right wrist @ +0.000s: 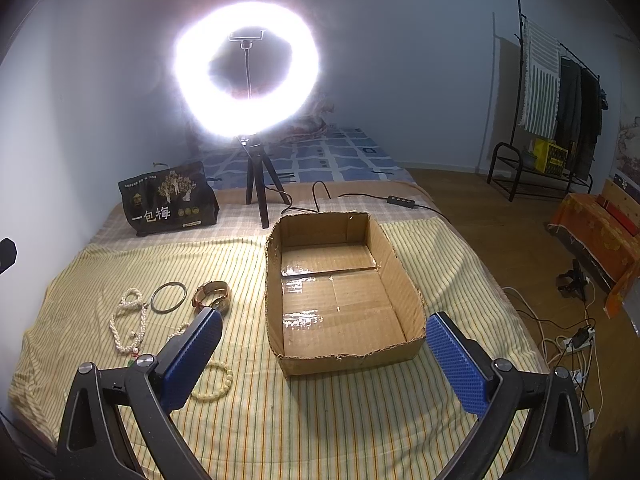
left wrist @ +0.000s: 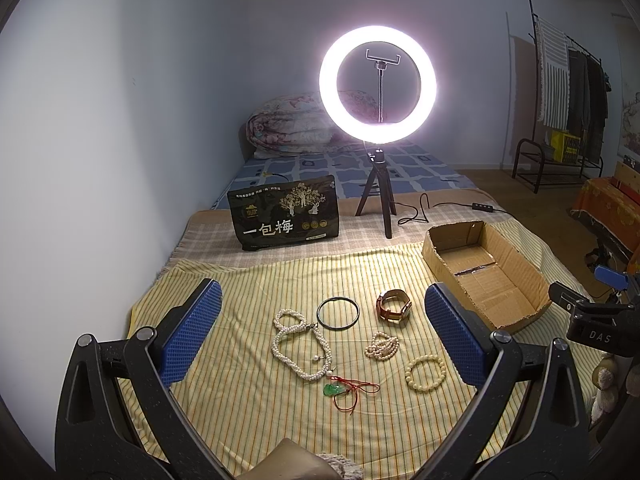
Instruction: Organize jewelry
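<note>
Jewelry lies on a yellow striped cloth (left wrist: pixel 248 400): a long pearl necklace (left wrist: pixel 298 344), a dark bangle (left wrist: pixel 338 314), a brown-strap watch (left wrist: pixel 394 306), a small pearl bracelet (left wrist: pixel 382 346), a cream bead bracelet (left wrist: pixel 425 372) and a green pendant on red cord (left wrist: pixel 340 391). An empty cardboard box (left wrist: pixel 486 272) sits to their right. My left gripper (left wrist: pixel 322 332) is open and empty, above the jewelry. My right gripper (right wrist: pixel 324 354) is open and empty, in front of the box (right wrist: pixel 340 292), with the bead bracelet (right wrist: pixel 216 382) by its left finger. The right gripper also shows at the left wrist view's right edge (left wrist: pixel 592 312).
A lit ring light on a tripod (left wrist: pixel 378 84) stands behind the cloth, with a black snack bag (left wrist: pixel 286 214) to its left and a cable (left wrist: pixel 472 206) to its right. A folded quilt (left wrist: pixel 296 126) lies at the far end. A clothes rack (right wrist: pixel 560 100) stands at the right wall.
</note>
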Motion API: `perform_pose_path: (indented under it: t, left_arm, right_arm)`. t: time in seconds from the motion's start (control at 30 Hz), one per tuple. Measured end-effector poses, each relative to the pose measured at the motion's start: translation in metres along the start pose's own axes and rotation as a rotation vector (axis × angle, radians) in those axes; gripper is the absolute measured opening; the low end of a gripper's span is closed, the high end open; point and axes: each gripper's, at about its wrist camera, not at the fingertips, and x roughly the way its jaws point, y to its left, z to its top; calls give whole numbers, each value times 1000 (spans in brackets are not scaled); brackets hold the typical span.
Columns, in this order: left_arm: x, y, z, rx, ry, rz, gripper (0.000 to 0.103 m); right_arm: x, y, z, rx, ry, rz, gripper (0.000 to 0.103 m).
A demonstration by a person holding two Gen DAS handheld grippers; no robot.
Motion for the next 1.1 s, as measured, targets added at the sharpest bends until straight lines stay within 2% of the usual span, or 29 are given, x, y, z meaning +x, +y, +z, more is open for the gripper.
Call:
perform_pose_path:
  t: [0.67,1.1]
  left_arm:
    - [0,1,1,1,1,1,103]
    - [7,15,-1,-6,20,6,103]
  right_arm:
    - [1,-1,-5,-5,10,3,103]
    - [2,4,-3,-21,25,8,103]
